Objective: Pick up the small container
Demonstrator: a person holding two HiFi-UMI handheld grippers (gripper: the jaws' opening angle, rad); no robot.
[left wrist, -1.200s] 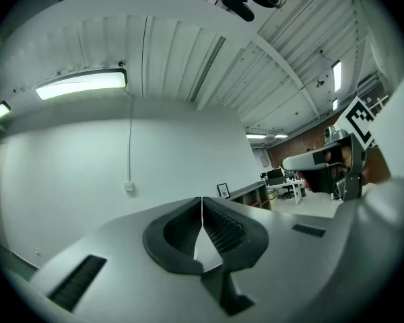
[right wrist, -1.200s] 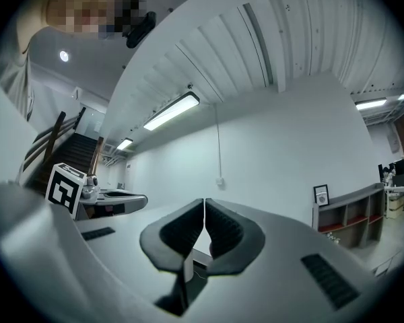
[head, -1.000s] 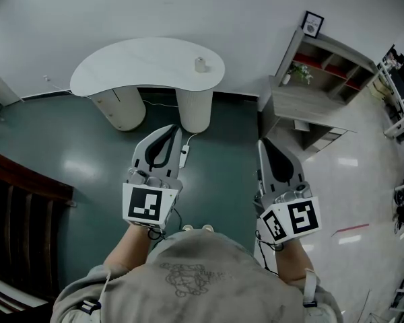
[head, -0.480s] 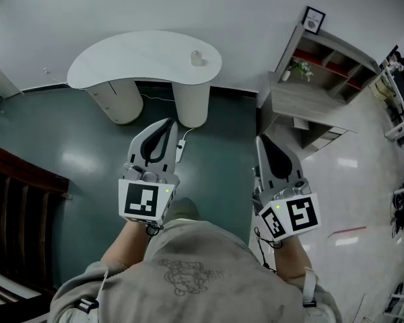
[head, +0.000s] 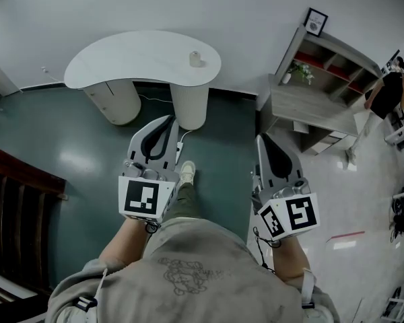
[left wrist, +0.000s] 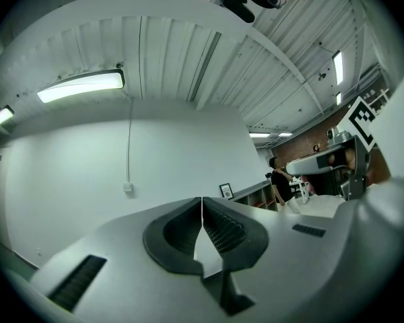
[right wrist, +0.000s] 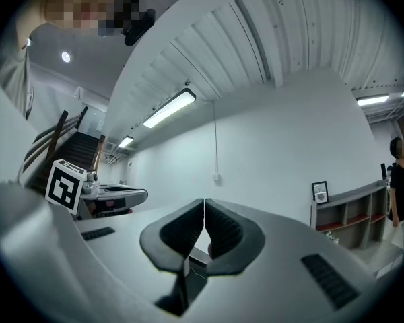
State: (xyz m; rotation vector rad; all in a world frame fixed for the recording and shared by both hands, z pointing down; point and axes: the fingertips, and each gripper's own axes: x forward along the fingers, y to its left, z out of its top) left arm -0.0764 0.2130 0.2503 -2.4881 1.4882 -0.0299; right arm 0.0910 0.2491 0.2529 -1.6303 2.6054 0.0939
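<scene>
The small container [head: 196,58], a pale little cylinder, stands near the right end of the white kidney-shaped table [head: 121,62] at the top of the head view. Both grippers are held well short of the table, above the dark green floor. My left gripper [head: 167,120] points toward the table's right pedestal, and its jaws [left wrist: 202,200] meet with nothing between them. My right gripper [head: 263,140] hangs further right, jaws [right wrist: 205,200] also pressed together and empty. Neither gripper view shows the container; both look at the white wall.
The table rests on two round pedestals [head: 188,104]. A white cable and plug strip [head: 180,148] lie on the floor below. A grey shelf unit [head: 321,79] with a plant [head: 298,72] and a framed picture [head: 314,23] stands right. A dark staircase [head: 13,204] is left. A person [head: 388,96] walks far right.
The person has stepped forward, and one shoe now shows between the grippers. Both grippers stay shut. Another person has come into view at the far right.
</scene>
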